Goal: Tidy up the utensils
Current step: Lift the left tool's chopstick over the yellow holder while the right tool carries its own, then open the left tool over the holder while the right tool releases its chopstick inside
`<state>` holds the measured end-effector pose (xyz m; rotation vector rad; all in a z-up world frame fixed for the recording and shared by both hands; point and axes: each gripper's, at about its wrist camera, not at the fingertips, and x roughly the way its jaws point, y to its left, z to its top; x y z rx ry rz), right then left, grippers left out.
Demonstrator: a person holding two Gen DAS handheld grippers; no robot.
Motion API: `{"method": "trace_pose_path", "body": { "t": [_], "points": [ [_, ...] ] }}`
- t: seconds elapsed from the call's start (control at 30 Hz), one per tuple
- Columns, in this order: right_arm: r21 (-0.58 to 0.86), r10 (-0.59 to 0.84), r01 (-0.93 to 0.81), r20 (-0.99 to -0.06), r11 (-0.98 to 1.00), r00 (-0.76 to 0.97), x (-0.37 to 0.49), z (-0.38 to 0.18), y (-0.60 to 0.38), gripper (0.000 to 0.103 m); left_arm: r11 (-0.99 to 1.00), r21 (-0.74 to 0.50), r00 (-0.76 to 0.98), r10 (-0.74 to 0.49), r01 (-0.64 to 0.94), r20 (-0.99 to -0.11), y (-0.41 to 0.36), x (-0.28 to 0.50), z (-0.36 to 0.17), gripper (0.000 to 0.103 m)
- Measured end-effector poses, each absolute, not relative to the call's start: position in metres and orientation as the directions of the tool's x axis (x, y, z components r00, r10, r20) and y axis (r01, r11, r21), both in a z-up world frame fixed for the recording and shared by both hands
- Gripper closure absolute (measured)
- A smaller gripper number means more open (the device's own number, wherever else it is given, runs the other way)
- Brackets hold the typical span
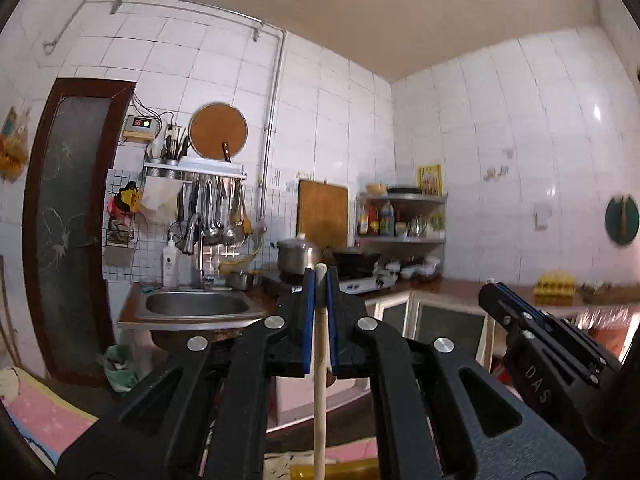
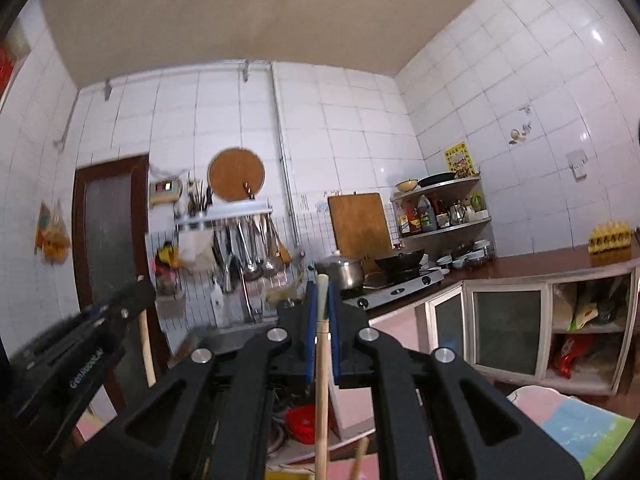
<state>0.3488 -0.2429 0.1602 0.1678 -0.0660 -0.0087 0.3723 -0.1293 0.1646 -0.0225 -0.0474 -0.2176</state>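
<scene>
The sink [image 1: 196,304] lies left of the stove [image 1: 366,285], a pot [image 1: 296,258] apparently standing between them.

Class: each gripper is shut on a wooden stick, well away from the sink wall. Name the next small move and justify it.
Probably carry both forward toward the utensil rack. The left gripper and right gripper each grip a wooden stick, and the rack looks far off.
</scene>
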Motion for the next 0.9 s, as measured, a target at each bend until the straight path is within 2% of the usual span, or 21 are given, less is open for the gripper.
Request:
{"method": "trace_pose_path", "body": {
  "t": [0.07,0.3,0.47,0.5,0.53,0.57,0.6,0.73,0.8,0.9],
  "points": [
    [0.155,0.0,-0.003,0.018,0.988,1.0,0.355,0.149,-0.242,0.097,0.976,0.008,0.974,-0.22,0.22,0.057,-0.129,0.367,0.163,0.099],
    [0.077,0.015,-0.011,-0.05,0.997,0.999,0.353,0.132,-0.234,0.097,0.976,0.01,0.976,-0.217,0.217,-0.023,-0.126,0.371,0.161,0.098],
    [0.049,0.024,-0.017,-0.143,0.999,0.989,0.356,0.132,-0.234,0.095,0.984,0.01,0.982,-0.178,0.179,-0.061,-0.123,0.375,0.166,0.096],
    [0.046,0.02,-0.013,-0.156,0.999,0.987,0.354,0.133,-0.236,0.092,0.985,0.009,0.982,-0.172,0.173,-0.083,-0.122,0.375,0.168,0.089],
    [0.054,0.02,-0.01,-0.181,0.998,0.983,0.352,0.134,-0.239,0.074,0.986,0.011,0.981,-0.163,0.165,-0.107,-0.121,0.375,0.17,0.083],
    [0.066,0.016,-0.003,-0.194,0.998,0.981,0.349,0.137,-0.242,0.055,0.988,0.017,0.98,-0.151,0.155,-0.13,-0.117,0.372,0.171,0.065],
    [0.07,0.012,0.003,-0.2,0.998,0.98,0.346,0.137,-0.243,0.052,0.99,0.032,0.981,-0.13,0.136,-0.146,-0.113,0.367,0.172,0.05],
    [0.063,-0.001,0.018,-0.273,0.998,0.962,0.317,0.138,-0.25,0.052,0.99,0.089,0.981,-0.092,0.108,-0.172,-0.093,0.333,0.17,0.029],
    [0.053,-0.004,0.023,-0.333,0.998,0.943,0.297,0.132,-0.25,0.052,0.992,0.085,0.976,-0.077,0.096,-0.202,-0.079,0.313,0.163,0.013],
    [0.027,-0.019,0.033,-0.397,0.999,0.918,0.274,0.118,-0.247,0.052,0.995,0.054,0.958,-0.071,0.089,-0.278,-0.058,0.289,0.144,0.005]
  ]
}}
